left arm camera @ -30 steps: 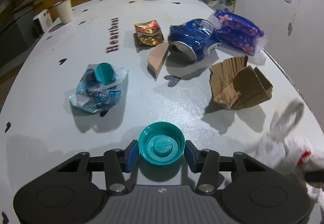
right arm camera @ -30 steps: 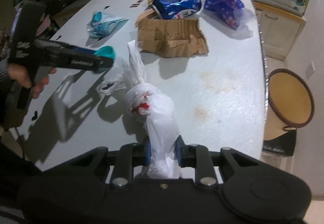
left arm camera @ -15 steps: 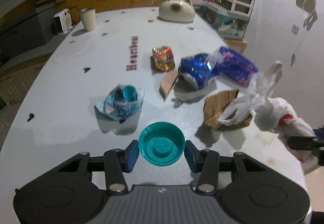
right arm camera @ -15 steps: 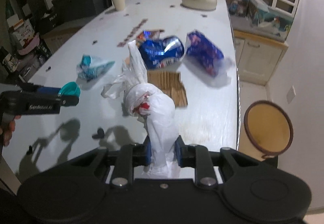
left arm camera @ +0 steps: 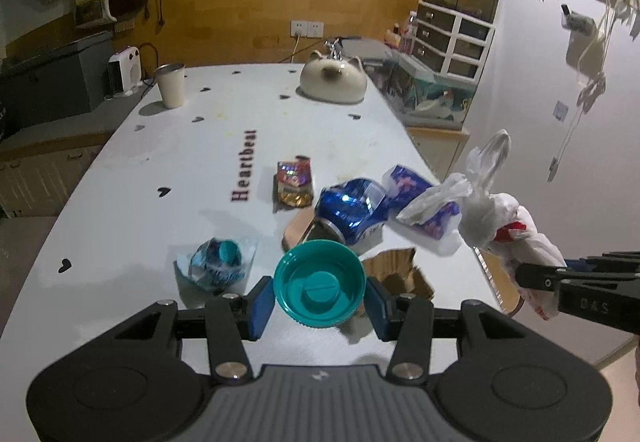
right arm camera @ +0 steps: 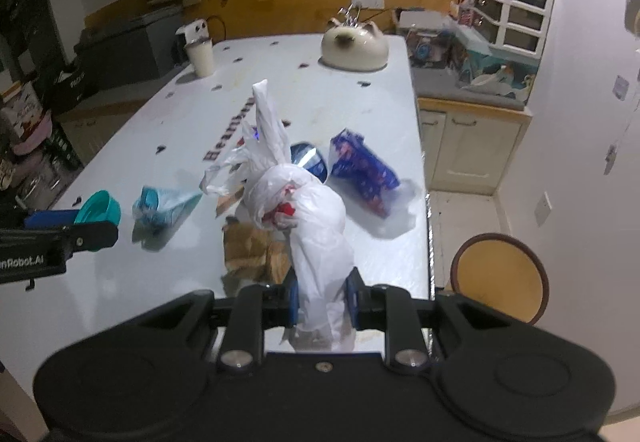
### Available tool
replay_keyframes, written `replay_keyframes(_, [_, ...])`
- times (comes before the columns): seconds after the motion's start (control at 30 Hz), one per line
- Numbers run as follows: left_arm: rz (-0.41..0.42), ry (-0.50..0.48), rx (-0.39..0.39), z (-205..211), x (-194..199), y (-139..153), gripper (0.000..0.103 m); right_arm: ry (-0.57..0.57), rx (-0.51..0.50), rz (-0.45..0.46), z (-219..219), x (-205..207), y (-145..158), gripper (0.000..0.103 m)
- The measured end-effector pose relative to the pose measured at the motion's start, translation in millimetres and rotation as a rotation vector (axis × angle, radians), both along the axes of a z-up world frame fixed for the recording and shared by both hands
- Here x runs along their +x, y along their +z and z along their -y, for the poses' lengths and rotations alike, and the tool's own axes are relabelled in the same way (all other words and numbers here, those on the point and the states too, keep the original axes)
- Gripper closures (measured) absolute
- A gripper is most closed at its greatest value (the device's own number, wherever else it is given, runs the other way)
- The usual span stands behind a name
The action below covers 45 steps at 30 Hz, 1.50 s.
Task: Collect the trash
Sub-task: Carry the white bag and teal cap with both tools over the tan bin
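Observation:
My left gripper [left arm camera: 319, 300] is shut on a teal plastic lid [left arm camera: 320, 284], held up above the white table [left arm camera: 200, 162]. My right gripper [right arm camera: 321, 302] is shut on the tail of a knotted white plastic bag [right arm camera: 298, 210], also lifted clear of the table. That bag [left arm camera: 492, 210] shows at the right of the left wrist view, and the lid [right arm camera: 98, 207] at the left of the right wrist view. On the table lie a crushed blue can [left arm camera: 352, 210], torn cardboard [right arm camera: 252, 250], a blue floral packet [right arm camera: 362, 172], a shiny snack wrapper [left arm camera: 295, 182] and a pale blue wrapper [left arm camera: 218, 262].
A brown round bin [right arm camera: 500, 278] stands on the floor off the table's right edge. A cat-shaped ceramic dish [left arm camera: 333, 80] and a cream cup [left arm camera: 171, 85] stand at the far end. Cabinets and drawers [right arm camera: 516, 14] line the right wall.
Both grippers have risen well above the table, carrying the lid and the white bag. The bag has come off the tabletop and now hangs in the air.

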<state>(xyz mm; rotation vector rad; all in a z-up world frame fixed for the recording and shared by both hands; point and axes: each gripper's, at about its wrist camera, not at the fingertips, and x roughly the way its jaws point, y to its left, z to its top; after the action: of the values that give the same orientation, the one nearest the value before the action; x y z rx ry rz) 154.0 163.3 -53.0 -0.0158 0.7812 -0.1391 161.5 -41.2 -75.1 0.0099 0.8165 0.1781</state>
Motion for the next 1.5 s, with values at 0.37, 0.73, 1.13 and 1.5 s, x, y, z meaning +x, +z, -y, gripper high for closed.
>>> replay_keyframes(0.37, [0.011, 0.027, -0.005, 63, 18, 6, 0.053, -0.054, 0.018, 0.048, 55, 13, 15, 0.079])
replay_keyframes(0.73, [-0.002, 0.037, -0.006, 165, 70, 3, 0.053, -0.068, 0.013, 0.028, 159, 58, 7, 0.079])
replay_keyframes(1.13, [-0.096, -0.018, -0.002, 288, 140, -41, 0.053, -0.092, 0.006, -0.056, 279, 119, -32, 0.079])
replay_keyframes(1.5, [-0.222, -0.11, -0.027, 378, 200, -102, 0.053, -0.169, 0.019, -0.192, 361, 167, -99, 0.079])
